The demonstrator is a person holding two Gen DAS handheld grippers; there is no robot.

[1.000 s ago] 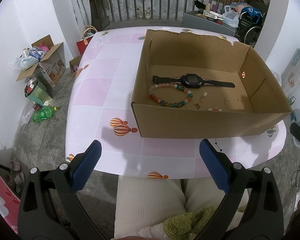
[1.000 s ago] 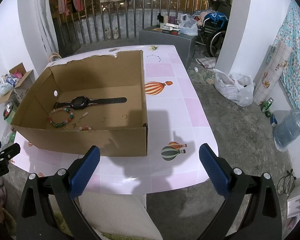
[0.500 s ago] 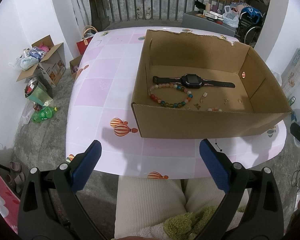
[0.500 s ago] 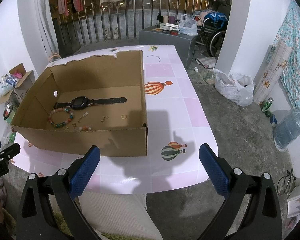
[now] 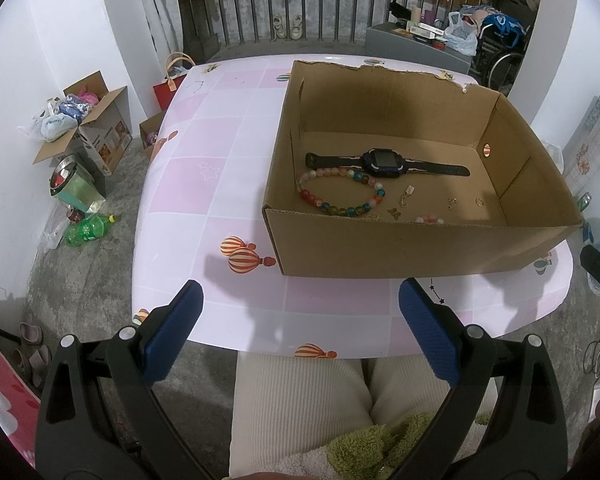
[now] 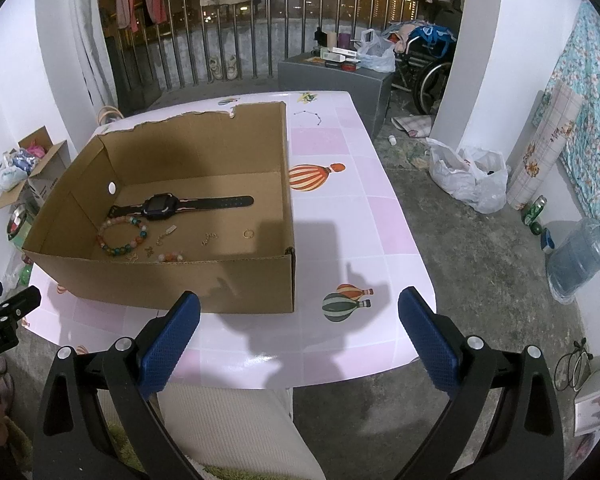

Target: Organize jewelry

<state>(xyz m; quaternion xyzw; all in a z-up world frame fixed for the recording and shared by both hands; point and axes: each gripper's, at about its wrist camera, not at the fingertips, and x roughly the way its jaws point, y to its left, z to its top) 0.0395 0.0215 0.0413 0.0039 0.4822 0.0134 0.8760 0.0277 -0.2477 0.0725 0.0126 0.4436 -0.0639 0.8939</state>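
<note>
Both grippers are hanging out just off the near edge of the table, over the person's lap in cream ribbed trousers (image 5: 300,396). The left gripper (image 5: 300,320) is sitting with its blue pads spread wide and nothing between them, and the right gripper (image 6: 298,326) is doing the same, wide and empty.

Further out, the table (image 5: 204,184) with the pink check cover and balloon prints is carrying an open cardboard box (image 5: 412,248), which is standing ahead of the left gripper and ahead-left of the right one.

All the jewelry is lying on the box floor. A black watch (image 5: 382,163) is stretching flat across the middle. A colourful bead bracelet (image 5: 342,192) is lying just in front of it, toward the box's left side. A small ring (image 6: 248,234) is sitting apart toward the right, and a shorter pink bead piece (image 6: 171,257) is resting close to the front wall. A few tiny charms are scattered between them, too small to make out properly.
</note>
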